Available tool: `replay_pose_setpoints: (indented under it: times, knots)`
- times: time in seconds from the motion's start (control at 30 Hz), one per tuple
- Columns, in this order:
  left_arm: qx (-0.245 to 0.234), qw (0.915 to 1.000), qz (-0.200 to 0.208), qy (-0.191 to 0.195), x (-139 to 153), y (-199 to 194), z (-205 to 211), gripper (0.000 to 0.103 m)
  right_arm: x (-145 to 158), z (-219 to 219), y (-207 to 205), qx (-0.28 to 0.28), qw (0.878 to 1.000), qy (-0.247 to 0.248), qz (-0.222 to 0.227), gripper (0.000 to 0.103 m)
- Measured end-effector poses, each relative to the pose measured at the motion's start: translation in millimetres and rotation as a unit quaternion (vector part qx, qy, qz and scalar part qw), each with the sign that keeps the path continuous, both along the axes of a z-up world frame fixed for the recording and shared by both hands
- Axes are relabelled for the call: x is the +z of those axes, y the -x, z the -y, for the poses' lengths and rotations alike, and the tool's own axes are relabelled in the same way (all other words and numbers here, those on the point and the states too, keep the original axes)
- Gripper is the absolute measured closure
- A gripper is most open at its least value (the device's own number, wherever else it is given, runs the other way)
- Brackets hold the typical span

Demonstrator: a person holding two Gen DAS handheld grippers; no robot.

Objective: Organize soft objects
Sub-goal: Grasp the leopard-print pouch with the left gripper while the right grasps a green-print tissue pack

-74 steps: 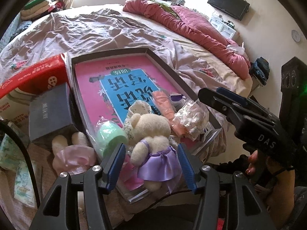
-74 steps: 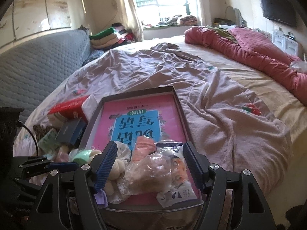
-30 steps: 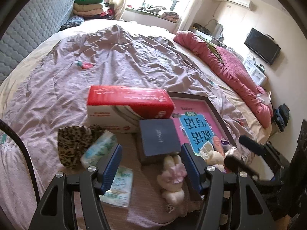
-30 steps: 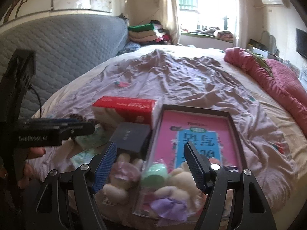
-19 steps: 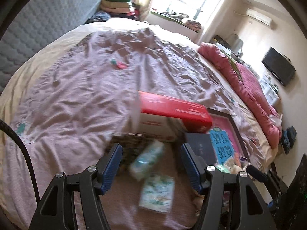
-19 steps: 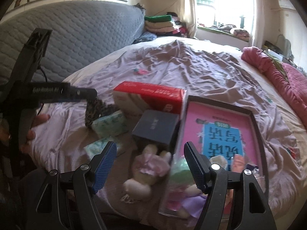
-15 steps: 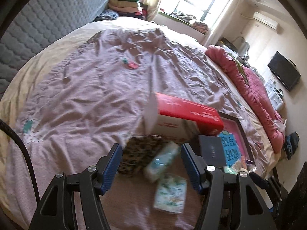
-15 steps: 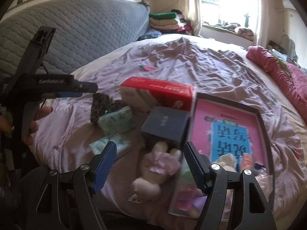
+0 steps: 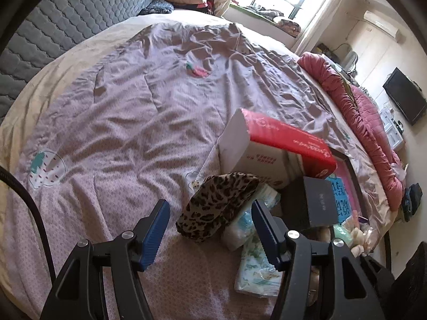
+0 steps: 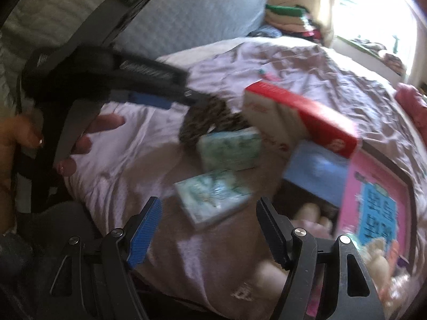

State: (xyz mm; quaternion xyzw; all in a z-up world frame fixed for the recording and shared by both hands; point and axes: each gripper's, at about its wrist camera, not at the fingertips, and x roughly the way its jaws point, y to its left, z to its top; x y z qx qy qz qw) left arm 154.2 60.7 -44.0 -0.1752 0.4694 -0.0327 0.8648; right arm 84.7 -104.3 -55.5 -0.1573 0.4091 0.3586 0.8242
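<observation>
- Step in hand, as judged: approach. Both grippers close on the clutter at the near edge of the bed [image 9: 138, 101]; nothing is grasped.
- Left gripper [image 9: 210, 222]: fingers moderately wide and empty, framing the leopard-print pouch [image 9: 217, 208], which leans on a tissue pack [image 9: 246, 226] below the red-and-white box [image 9: 269, 146].
- Right gripper [image 10: 206, 225]: fingers wide and opening, empty, aimed at a second tissue pack [image 10: 210, 196]; view blurred.
- Plush toys [image 9: 355, 236] lie partly hidden beside the pink-lined tray [image 10: 373, 202].
- Next move, as judged: lower the fingers round one soft item, then close.
</observation>
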Motion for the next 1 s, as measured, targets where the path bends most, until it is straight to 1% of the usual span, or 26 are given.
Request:
replay_pose_setpoints:
  times: [0.07,0.17,0.27,0.4,0.57,0.7,0.77,0.87,0.93,1.0]
  knots:
    - [-0.001,1.0,-0.008,0.005,-5.7,-3.1,0.3,0.04,-12.4,-10.7,-1.7,0.013,1.0,0.021,-0.005,0.026]
    - [-0.002,0.9998,-0.02,-0.005,-13.9,-7.6,3.1,0.04,-25.1,-21.4,-4.3,0.031,0.999,0.043,-0.004,0.026]
    - [-0.002,0.9996,-0.028,-0.01,-20.1,-9.5,4.3,0.04,-33.9,-29.9,-3.6,0.052,0.997,0.063,0.014,0.026]
    - [0.003,0.9995,-0.033,-0.004,-25.1,-13.6,0.9,0.04,-40.6,-36.1,-11.9,0.064,0.996,0.06,0.016,0.025]
    - [0.003,0.9993,-0.038,-0.004,-30.3,-18.1,-1.3,0.04,-46.2,-38.0,-34.7,0.06,0.996,0.059,0.01,0.025]
    - [0.003,0.9991,-0.043,0.0,-35.1,-22.3,-2.0,0.04,-54.1,-44.8,-49.9,0.06,0.996,0.071,0.0,0.025]
    - [0.002,0.999,-0.045,0.002,-37.6,-25.0,-1.9,0.04,-57.2,-49.7,-52.1,0.063,0.995,0.078,0.008,0.025]
    - [0.002,0.999,-0.044,0.004,-40.7,-28.5,-2.6,0.04,-56.2,-50.2,-54.2,0.054,0.996,0.07,0.004,0.025]
    - [0.006,0.999,-0.042,0.011,-41.7,-30.0,-4.5,0.04,-54.1,-45.2,-58.6,0.043,0.998,0.051,-0.006,0.034]
    - [0.012,0.999,-0.037,0.024,-42.5,-31.3,-8.5,0.04,-51.7,-38.2,-63.2,0.029,0.999,0.033,-0.018,0.042]
